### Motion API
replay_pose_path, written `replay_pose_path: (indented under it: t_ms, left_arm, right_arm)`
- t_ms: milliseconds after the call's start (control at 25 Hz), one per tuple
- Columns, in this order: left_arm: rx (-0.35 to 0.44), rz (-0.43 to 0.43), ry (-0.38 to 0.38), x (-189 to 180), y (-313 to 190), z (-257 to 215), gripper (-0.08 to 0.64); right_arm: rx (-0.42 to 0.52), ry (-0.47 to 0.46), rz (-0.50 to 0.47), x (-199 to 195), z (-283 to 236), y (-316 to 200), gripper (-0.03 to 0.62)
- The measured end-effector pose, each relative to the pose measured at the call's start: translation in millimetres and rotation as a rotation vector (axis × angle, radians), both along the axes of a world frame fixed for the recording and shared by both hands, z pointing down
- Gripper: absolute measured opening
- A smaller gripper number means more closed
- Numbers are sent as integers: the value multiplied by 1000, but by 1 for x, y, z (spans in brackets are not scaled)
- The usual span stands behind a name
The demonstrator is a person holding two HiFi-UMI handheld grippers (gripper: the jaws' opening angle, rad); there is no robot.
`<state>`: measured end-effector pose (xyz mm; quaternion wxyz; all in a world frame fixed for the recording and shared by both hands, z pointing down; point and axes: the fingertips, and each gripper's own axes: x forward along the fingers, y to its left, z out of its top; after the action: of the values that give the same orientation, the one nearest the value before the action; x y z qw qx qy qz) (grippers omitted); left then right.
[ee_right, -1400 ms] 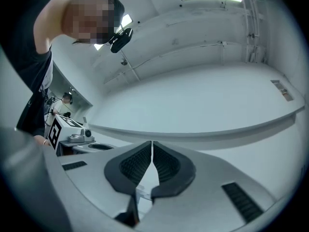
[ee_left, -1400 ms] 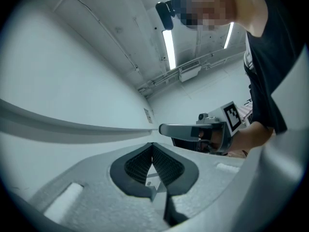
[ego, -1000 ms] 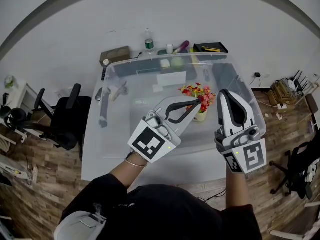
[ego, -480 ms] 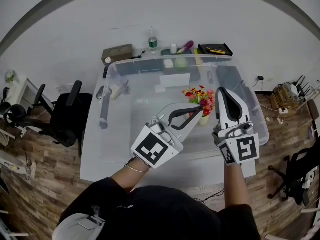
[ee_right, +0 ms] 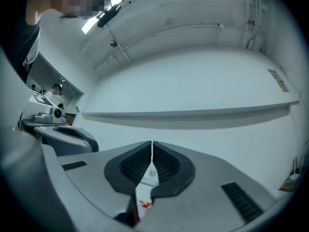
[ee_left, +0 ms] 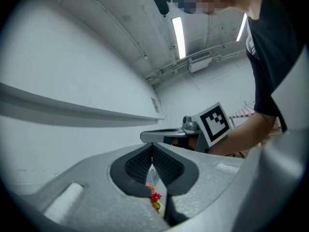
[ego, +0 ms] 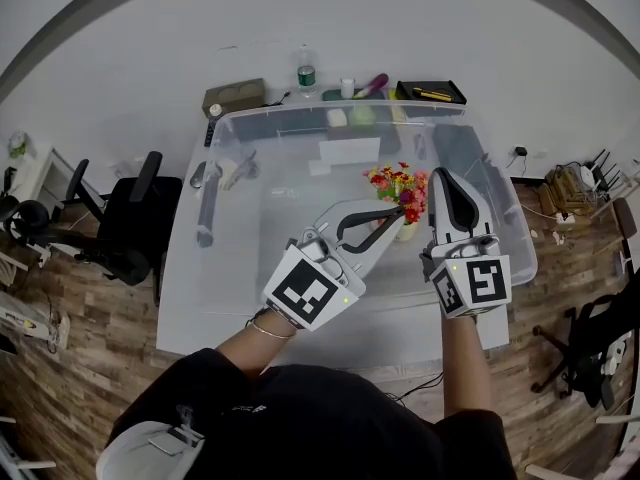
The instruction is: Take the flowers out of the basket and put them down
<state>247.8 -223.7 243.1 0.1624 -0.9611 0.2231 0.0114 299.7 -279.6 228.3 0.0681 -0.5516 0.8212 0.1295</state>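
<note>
Wood floor, white wall, white desk with a big clear plastic bin covering most of it. Flowers, red, yellow and pink, stand upright in a small pale pot inside the bin, toward its right side. Left gripper reaches in from the near side, its tip overlapping the flowers and hiding part of the pot in the head view; whether it touches them cannot be told. Its own view shows the fingers pressed together with nothing between them, and the flowers peek through the gap lower down. Right gripper is held just right of the flowers, fingers also pressed together and empty in its own view, with a bit of red bloom visible below them. Each gripper carries a cube with a square black-and-white marker, left and right. Behind the bin along the far desk edge: brown box, bottle with a green label whose print is too small to read, black tray with something yellow in it. Black office chair stands left of the desk, and a tangle of cables lies on the floor at right.
</note>
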Motion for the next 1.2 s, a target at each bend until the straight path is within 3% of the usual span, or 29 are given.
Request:
replay_pose_path:
  t_ms: [280,520,1200]
  left_arm:
    - [10,-6,-58,4,1,8,6]
    - [-31,-24,-29,-3,-5,10,6]
    - [-61,-28,-37,-4,-9,15,6]
  right_arm:
    - [-24,-25,34,8,4,-1,14]
    - [-62,-36,35,8,10,-5,14]
    - [-70,-57,57,13,11,-6,14]
